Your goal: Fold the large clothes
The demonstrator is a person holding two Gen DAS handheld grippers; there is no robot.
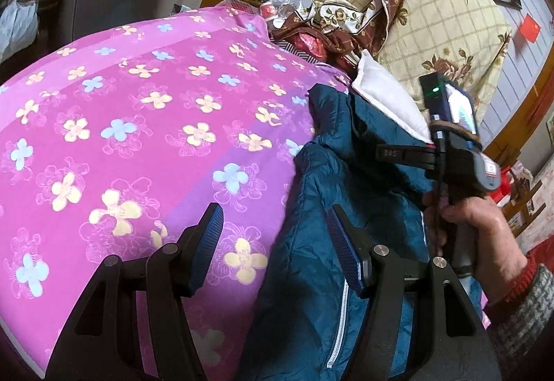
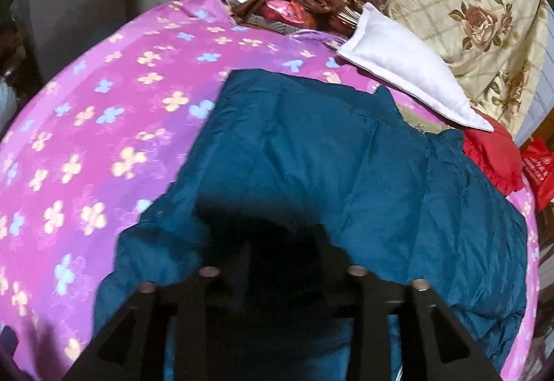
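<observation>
Teal jacket lies on pink flowered bedsheet.
Left gripper fingers apart, nothing between; right gripper fingertips hidden under jacket, can't tell.

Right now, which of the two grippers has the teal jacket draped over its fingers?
The right gripper: teal jacket fabric hides its fingertips. The left gripper stands open and bare above the pink bedspread.
</observation>
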